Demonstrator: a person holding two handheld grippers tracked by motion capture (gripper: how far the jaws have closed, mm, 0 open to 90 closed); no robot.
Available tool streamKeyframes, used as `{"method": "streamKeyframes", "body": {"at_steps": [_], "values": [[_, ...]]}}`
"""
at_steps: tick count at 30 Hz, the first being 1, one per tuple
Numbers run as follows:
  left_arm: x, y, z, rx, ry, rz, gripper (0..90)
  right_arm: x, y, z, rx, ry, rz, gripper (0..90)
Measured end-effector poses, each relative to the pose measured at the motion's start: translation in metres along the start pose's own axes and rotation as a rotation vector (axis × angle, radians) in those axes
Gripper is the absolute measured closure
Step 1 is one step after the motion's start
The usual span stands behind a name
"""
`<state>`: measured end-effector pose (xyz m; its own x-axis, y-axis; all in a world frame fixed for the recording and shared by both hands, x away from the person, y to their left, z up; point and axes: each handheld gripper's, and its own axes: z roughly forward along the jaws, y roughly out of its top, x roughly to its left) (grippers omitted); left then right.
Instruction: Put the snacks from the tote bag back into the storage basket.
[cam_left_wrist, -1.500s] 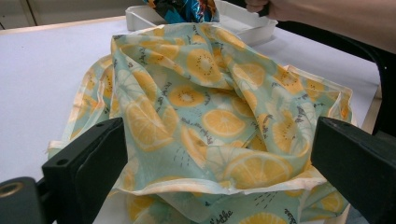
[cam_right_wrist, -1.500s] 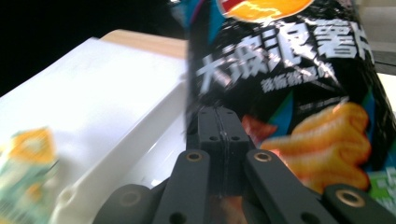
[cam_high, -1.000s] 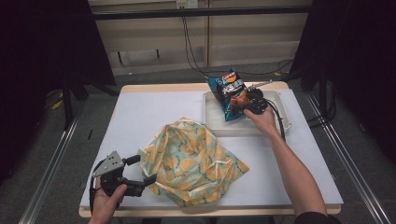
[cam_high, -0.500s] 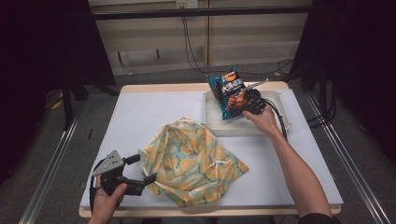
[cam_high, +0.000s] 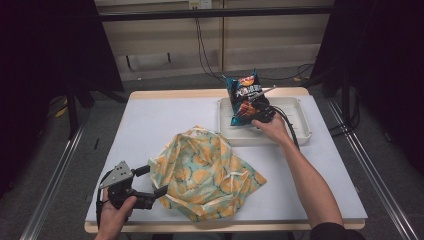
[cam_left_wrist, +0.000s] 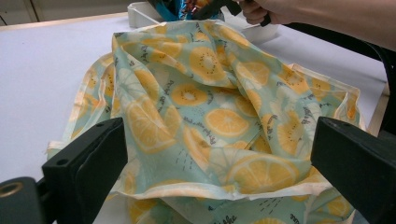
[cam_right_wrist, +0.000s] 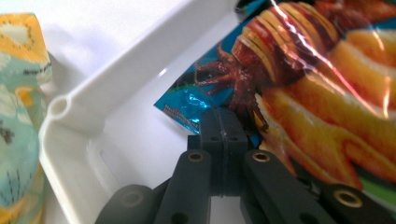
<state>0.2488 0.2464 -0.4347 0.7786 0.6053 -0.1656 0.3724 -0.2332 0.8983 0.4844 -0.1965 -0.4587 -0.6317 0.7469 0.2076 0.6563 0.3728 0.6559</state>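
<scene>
The snack bag (cam_high: 246, 97) stands tilted over the white tray (cam_high: 300, 131) in the upper right of the high view, its lower corner pinched between the closed jaws of our right hand-held gripper (cam_right_wrist: 223, 122). Our left hand-held gripper (cam_high: 150, 181) sits at the lower left of the table (cam_high: 150, 125) with its jaws spread wide, holding nothing. They face the near edge of the lemon-print cloth bag (cam_high: 207, 175), which lies crumpled at the centre.

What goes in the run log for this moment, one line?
right tool: shut on snack bag, lifted over white tray | left tool: open, facing citrus-print cloth bag | table
</scene>
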Motion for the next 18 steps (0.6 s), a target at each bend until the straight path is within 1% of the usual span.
{"method": "streamKeyframes", "body": {"at_steps": [1,2,4,5,6,8,10,11,12,13,14,15,16,17,18], "values": [[0.0,0.0,-0.001,0.001,0.005,-0.001,3.8,0.001,0.002,0.002,-0.006,-0.006,-0.002,90.0],[0.0,0.0,-0.001,0.006,0.009,0.003,3.8,0.001,0.003,0.003,-0.011,-0.009,0.007,90.0],[0.0,-0.001,-0.002,-0.003,0.004,-0.001,3.8,0.001,0.005,0.008,-0.012,-0.012,0.014,90.0],[0.001,-0.001,-0.003,-0.007,0.003,-0.003,3.8,0.002,0.008,0.01,-0.021,-0.018,0.02,90.0],[0.001,-0.001,-0.003,-0.007,0.003,-0.003,3.8,0.004,0.01,0.011,-0.018,-0.037,0.013,90.0],[0.002,-0.001,-0.004,-0.002,0.013,-0.001,3.8,0.004,0.011,0.012,-0.02,-0.033,0.013,90.0],[0.002,-0.001,-0.004,-0.004,0.011,-0.005,3.8,0.006,0.012,0.013,-0.015,-0.051,0.005,90.0],[0.002,-0.002,-0.004,-0.008,0.002,-0.006,3.8,0.005,0.012,0.013,-0.015,-0.042,0.006,90.0],[0.002,-0.002,-0.004,-0.005,0.003,0.001,3.8,0.005,0.011,0.013,-0.017,-0.037,0.008,90.0],[0.001,-0.002,-0.006,0.001,0.014,-0.003,3.8,0.005,0.01,0.011,-0.02,-0.034,0.014,90.0],[0.001,-0.002,-0.006,0.001,0.014,-0.003,3.8,0.005,0.01,0.011,-0.02,-0.034,0.014,90.0],[0.002,-0.003,-0.006,-0.003,0.013,-0.004,3.8,0.005,0.009,0.01,-0.031,-0.029,0.009,88.9],[0.002,-0.002,-0.007,-0.006,0.011,0.0,3.8,0.006,0.008,0.008,-0.034,-0.027,0.012,84.6],[0.002,-0.002,-0.007,-0.008,0.011,0.001,3.8,0.006,0.007,0.005,-0.051,-0.013,0.022,80.6],[0.002,-0.002,-0.007,-0.011,0.012,-0.003,3.8,0.006,0.006,0.003,-0.059,-0.016,0.022,77.8]]}}
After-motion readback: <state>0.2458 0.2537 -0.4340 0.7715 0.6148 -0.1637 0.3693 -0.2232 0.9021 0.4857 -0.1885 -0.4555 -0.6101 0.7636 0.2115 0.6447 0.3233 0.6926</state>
